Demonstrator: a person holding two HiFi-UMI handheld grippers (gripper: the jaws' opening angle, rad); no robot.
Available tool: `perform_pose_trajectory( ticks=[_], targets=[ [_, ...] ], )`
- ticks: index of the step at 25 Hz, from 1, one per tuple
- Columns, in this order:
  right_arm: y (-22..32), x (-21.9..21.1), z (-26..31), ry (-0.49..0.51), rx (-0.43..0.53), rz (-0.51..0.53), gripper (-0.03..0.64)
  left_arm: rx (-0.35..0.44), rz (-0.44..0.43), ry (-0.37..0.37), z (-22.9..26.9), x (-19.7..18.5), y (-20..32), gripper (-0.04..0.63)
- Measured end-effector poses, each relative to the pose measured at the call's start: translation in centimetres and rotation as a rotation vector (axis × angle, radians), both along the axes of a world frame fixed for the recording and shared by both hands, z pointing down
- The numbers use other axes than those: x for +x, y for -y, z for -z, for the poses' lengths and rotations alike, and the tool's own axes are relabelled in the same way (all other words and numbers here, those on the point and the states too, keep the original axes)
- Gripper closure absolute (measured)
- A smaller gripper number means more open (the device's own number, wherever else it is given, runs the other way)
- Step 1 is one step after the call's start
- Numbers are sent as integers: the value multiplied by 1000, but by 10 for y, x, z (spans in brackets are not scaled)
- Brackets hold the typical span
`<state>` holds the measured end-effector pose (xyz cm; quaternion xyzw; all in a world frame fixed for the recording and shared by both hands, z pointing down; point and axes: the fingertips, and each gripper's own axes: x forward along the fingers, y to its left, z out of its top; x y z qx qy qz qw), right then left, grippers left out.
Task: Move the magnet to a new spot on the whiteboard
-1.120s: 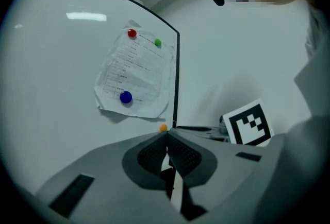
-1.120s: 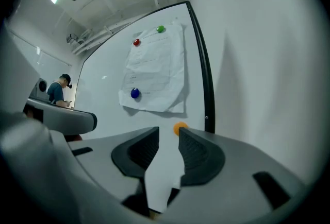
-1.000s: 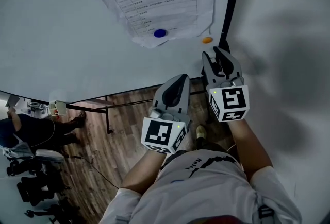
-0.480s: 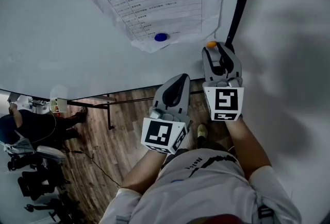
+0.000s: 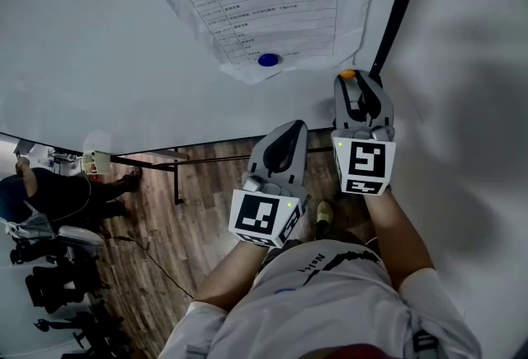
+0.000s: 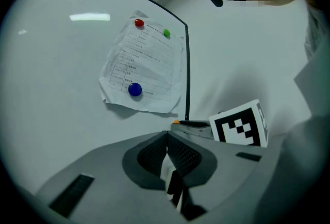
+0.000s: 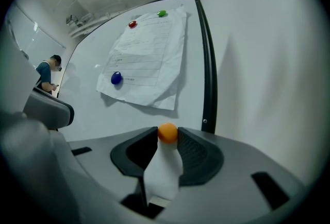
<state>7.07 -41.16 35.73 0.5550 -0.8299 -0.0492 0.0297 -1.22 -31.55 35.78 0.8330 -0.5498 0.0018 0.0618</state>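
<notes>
One orange magnet [image 7: 167, 132] sits on the whiteboard [image 7: 103, 115] near its black right edge, right between the tips of the right gripper [image 7: 168, 140]; its jaws have just been closing and squeeze it. The left gripper [image 6: 166, 141], shut and empty, is farther left

The right tongs [image 5: 360, 82] half hide the orange magnet [image 5: 347, 74]; print on the paper sheet [image 5: 272, 2] is unreadably small.

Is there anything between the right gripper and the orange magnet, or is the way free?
Nothing visible stands between them. The orange magnet sits between the tips of the right gripper, whose jaws have just been closing on it. The paper sheet hangs higher on the board, apart.
</notes>
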Motion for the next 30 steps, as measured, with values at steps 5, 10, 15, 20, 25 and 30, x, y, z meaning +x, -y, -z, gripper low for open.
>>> perform_pose_trajectory(
  ticks=[5,10,15,20,25,30],
  targets=[
    [0,1,0,10,-10,22,489,-5,12,-1,-2,-2,-2,583],
    [-9,1,-2,27,-18,48,489,-8,20,-2,-3,-3,-4,583],
    [-18,1,-1,62,-40,75,489,-9,30,-1,-2,-7,-7,582],
    [-35,-4,6,80,-39,87,489,-7,23,-4,-2,-12,-19,583],
    [-65,-13,12,85,-40,87,489,3,-2,-13,1,-20,-41,583],
    [-104,-26,18,111,-44,93,489,11,-24,-19,3,-32,-71,582]
  ],
)
